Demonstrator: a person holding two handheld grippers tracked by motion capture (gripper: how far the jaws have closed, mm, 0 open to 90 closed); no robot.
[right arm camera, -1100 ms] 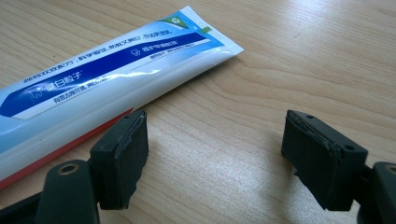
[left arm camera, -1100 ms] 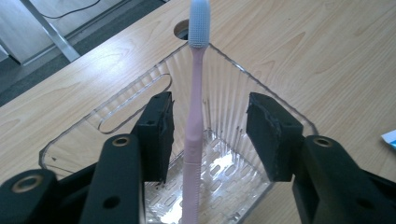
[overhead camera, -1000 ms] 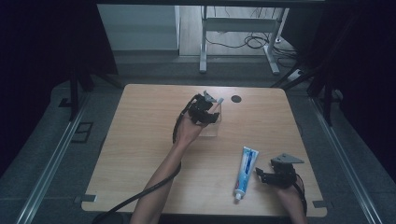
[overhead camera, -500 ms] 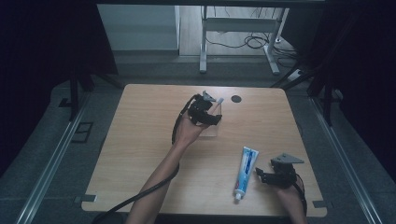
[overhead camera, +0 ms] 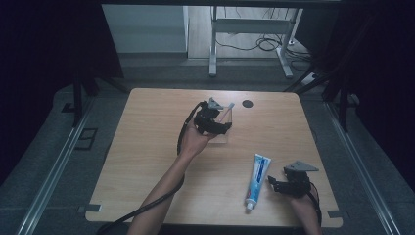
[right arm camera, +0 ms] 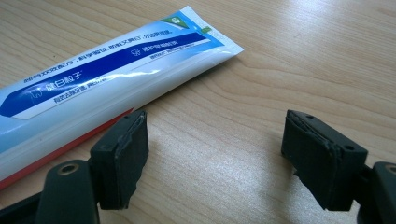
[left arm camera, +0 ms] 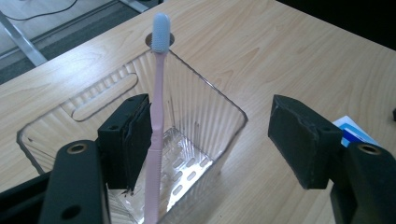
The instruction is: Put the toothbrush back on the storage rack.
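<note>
- Dim room; light wood table (overhead camera: 147, 147) under the high camera, dark curtains to both sides, metal desk legs (overhead camera: 213, 44) and loose cables on the floor beyond the far edge.
- Small dark round hole (overhead camera: 248, 104) in the tabletop near the far edge, right of centre.
- Left gripper (left arm camera: 210, 140) out over the middle of the table, forearm reaching in from the bottom of the high view. Jaws wide apart, clamping nothing.
- Clear ribbed box (left arm camera: 196, 107) sits on the table just under and ahead of the left gripper; rectangular, open top, slotted floor.
- Pink toothbrush (left arm camera: 156, 126) stands upright inside the box, pale bristle head up, above the rim. Its handle runs right alongside the left jaw's pad in the left gripper view; touching or a hair apart, cannot tell. Far pad well clear of it.
- Toothpaste (overhead camera: 256, 180) lies flat near the table's right front, cap toward the person, flat crimped end pointing away. Blue and white, red stripe along one side, printed text.
- Right gripper (overhead camera: 272, 183) low over the table at the front right, just beside the toothpaste. Jaws spread wide, bare wood between them; the toothpaste lies just outside one jaw in the right gripper view.
- Toothpaste and box well apart.
</note>
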